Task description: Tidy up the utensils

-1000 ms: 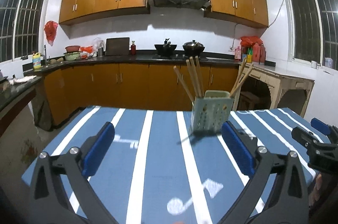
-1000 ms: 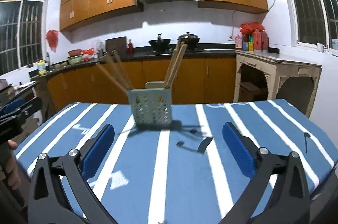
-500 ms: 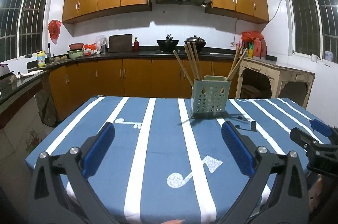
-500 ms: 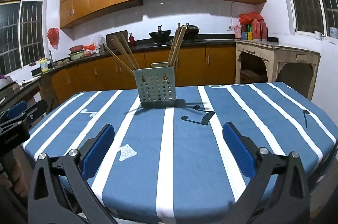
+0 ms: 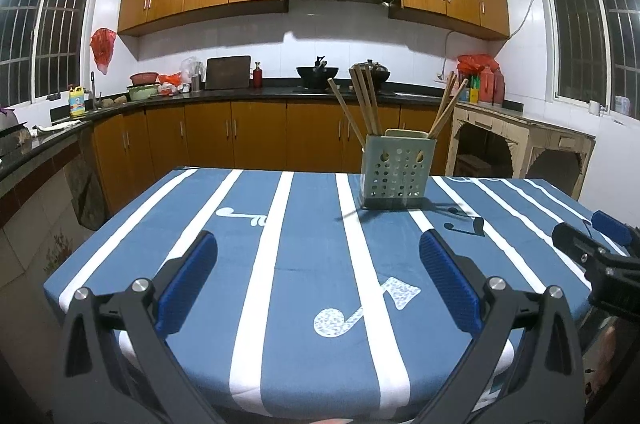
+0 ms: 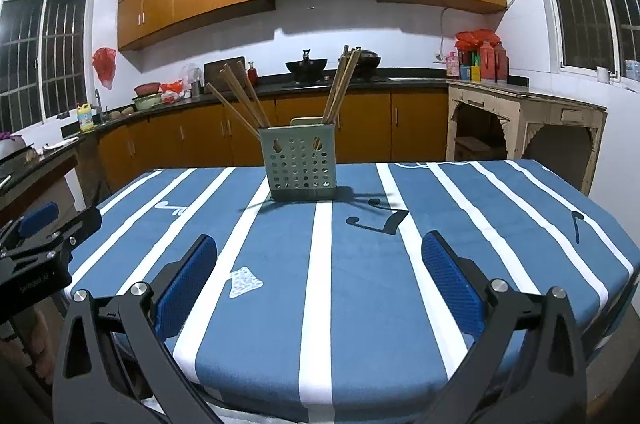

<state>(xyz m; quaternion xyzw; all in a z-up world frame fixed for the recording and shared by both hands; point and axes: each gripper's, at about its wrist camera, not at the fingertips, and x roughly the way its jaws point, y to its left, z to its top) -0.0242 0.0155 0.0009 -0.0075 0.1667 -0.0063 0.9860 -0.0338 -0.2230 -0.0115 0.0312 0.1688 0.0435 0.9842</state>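
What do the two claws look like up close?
Both match: the left claw and right claw have black frames shaped like open triangles, silver round bolts, and two fingers faced with bumpy blue pads. No cables or sleeves show.

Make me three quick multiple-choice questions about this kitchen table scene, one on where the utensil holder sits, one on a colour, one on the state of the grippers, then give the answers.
1. Where is the utensil holder?
A. on the striped tablecloth
B. on the counter
C. in a gripper

2. What colour are the gripper pads?
A. red
B. blue
C. green

3. What state are the left gripper and right gripper in?
A. both shut on chopsticks
B. one open, one shut
C. both open, holding nothing

Answers: 1 A, the holder stands on the cloth toward the far edge. 2 B, the pads are blue. 3 C, the chopsticks are all in the holder.
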